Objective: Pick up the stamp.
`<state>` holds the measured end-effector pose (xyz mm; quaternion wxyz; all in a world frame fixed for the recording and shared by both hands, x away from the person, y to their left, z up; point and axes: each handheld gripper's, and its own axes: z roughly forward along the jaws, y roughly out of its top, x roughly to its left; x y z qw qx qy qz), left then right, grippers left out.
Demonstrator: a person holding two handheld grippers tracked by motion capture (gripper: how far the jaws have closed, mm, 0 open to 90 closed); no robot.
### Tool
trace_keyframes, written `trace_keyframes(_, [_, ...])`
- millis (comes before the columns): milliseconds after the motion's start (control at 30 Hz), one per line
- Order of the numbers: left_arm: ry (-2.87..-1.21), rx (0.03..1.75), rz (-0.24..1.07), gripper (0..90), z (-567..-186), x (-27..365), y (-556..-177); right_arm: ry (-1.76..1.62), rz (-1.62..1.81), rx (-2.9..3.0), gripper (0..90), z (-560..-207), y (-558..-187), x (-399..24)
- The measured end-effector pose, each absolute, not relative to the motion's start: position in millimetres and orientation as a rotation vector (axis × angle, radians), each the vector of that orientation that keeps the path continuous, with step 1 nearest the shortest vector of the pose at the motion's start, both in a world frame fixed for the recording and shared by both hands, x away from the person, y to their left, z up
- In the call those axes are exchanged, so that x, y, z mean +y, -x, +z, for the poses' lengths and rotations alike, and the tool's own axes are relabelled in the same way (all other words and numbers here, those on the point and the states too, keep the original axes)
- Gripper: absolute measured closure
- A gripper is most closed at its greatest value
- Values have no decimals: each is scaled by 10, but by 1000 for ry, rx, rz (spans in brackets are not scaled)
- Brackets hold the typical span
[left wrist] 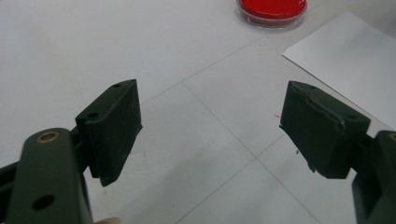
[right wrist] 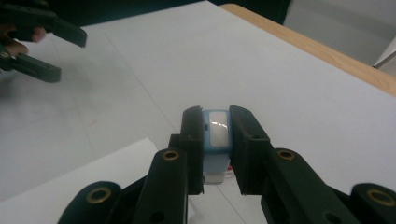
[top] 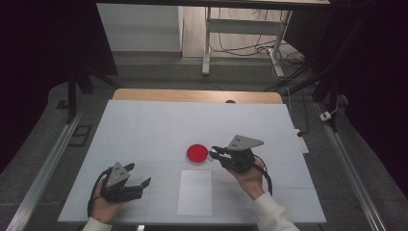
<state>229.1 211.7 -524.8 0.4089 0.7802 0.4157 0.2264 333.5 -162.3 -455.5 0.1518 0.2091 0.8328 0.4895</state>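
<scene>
Right gripper (right wrist: 217, 140): jaws clamped on 1 small blue-and-white stamp-like block (right wrist: 217, 133), held just beside red dish (top: 197, 153), probably for inking. Left gripper (left wrist: 210, 130): jaws wide, empty, resting on table (top: 144, 125) near paper sheet (top: 195, 192).

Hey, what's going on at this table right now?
A person holds a gripper in each hand over a white-covered table. The right gripper is shut on a small light-blue object with a pale face; what it is I cannot tell. It hovers just beside a red round dish. The left gripper is open and holds nothing. A white sheet of paper lies between the hands.
</scene>
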Motion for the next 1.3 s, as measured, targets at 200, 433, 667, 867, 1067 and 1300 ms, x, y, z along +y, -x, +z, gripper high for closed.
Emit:
trace_keyframes(200, [-1961,1051,571,204,-5252,2112,-2307,-579,1457,2378,750,-4496,-3273,-1619])
trace_keyframes(433, [-1973,1040,574,204,-5250,2083,-2300,-543,1482,2373,750,-4445,-3192,-1576])
trace_keyframes(667, [-1967,1042,571,204,-5248,2092,-2299,-515,1505,2382,750,-4409,-3110,-1496])
trace_keyframes(867, [-1974,1036,571,204,-5250,2084,-2300,-504,1528,2417,750,-4456,-3053,-1399])
trace_keyframes(1067, [-1974,1035,573,204,-5252,2078,-2300,-504,1542,2464,750,-4530,-3019,-1312])
trace_keyframes(1300, [-1973,1035,574,204,-5253,2084,-2296,-498,1542,2490,750,-4571,-2994,-1253])
